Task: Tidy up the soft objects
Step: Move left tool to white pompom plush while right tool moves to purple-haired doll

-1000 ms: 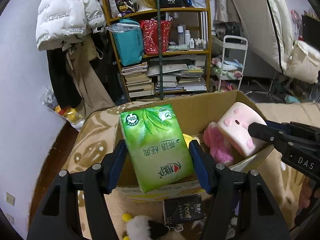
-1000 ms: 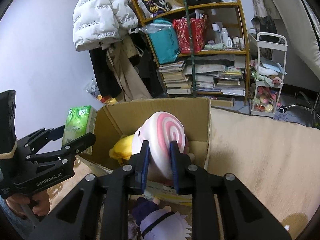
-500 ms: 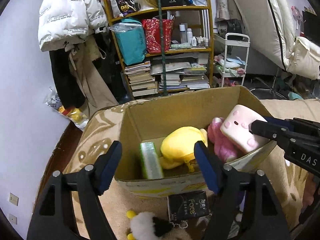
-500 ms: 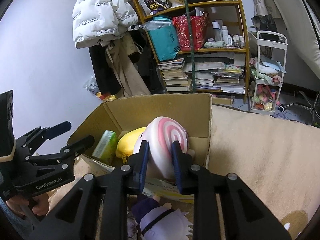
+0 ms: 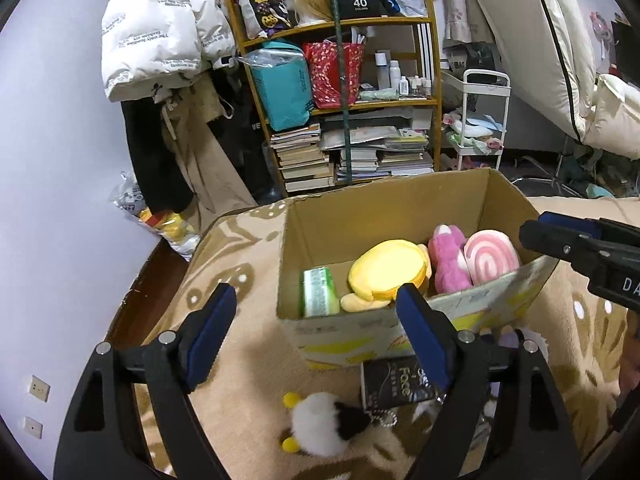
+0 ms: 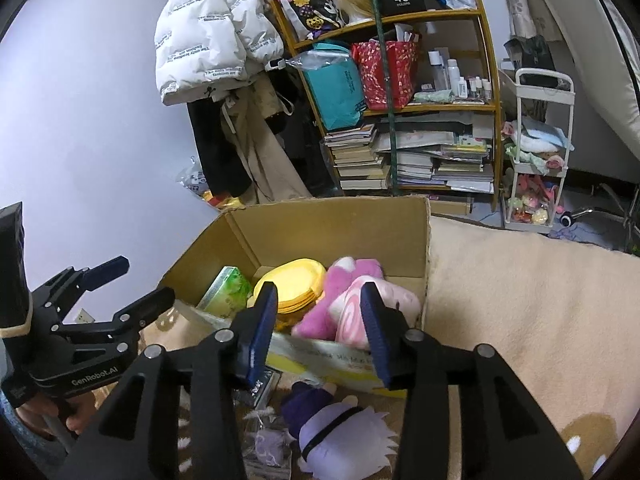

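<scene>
An open cardboard box (image 5: 384,204) (image 6: 332,224) stands on the beige carpet. Inside lie a green tissue pack (image 5: 318,292) (image 6: 228,286), a yellow plush (image 5: 386,270) (image 6: 294,284), a pink plush (image 5: 446,256) (image 6: 340,284) and a pink-and-white swirl plush (image 5: 490,258) (image 6: 354,312). My left gripper (image 5: 316,328) is open and empty, in front of the box. My right gripper (image 6: 318,330) is open and empty, just above the swirl plush at the box's near wall. It also shows at the right of the left wrist view (image 5: 560,236).
On the carpet before the box lie a white-and-black plush with yellow feet (image 5: 320,426), a black packet (image 5: 396,382) and a purple-haired doll (image 6: 340,432). Behind stand a crowded bookshelf (image 5: 352,120), hanging coats (image 5: 160,40) and a white cart (image 6: 536,152).
My left gripper let go of the green tissue pack, which now lies in the box. My right gripper opened and released the swirl plush into the box.
</scene>
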Motion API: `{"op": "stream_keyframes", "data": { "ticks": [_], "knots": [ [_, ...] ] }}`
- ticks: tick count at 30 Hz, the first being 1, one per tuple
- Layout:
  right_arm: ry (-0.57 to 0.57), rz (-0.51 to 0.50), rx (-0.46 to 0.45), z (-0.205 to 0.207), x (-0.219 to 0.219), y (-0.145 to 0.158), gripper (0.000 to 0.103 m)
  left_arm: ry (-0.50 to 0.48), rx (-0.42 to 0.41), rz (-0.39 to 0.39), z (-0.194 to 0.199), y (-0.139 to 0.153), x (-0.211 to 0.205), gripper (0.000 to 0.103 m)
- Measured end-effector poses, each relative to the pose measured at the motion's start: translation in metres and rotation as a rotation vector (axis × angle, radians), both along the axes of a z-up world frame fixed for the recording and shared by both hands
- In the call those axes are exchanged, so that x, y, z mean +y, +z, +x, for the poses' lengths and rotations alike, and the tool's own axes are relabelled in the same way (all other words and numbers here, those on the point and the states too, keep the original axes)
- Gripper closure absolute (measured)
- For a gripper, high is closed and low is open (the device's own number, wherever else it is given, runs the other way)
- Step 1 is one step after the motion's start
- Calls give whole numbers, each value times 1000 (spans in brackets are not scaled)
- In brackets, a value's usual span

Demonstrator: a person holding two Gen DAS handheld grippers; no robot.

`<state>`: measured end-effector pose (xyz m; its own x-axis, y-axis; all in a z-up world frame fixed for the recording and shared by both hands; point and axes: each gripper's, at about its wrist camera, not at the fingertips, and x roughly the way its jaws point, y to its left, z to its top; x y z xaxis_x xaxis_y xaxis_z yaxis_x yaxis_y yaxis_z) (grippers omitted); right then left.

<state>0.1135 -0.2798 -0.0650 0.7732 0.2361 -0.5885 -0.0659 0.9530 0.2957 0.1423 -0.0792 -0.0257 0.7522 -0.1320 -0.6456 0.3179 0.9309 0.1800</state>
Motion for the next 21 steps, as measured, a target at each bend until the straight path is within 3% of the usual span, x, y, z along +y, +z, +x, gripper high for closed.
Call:
{"op": "stream_keyframes", "data": {
  "ticks": [10,12,21],
  "knots": [
    [-16,-23,-20,-30,7,16,22,19,-16,11,-33,13,21,7],
    [-23,-25,-20,-35,8,18,11,27,-20,16,-39,14,25,5],
    [-49,-45,-8,-56,8,22,0,59,8,9,-53,14,42,5]
  ]
}}
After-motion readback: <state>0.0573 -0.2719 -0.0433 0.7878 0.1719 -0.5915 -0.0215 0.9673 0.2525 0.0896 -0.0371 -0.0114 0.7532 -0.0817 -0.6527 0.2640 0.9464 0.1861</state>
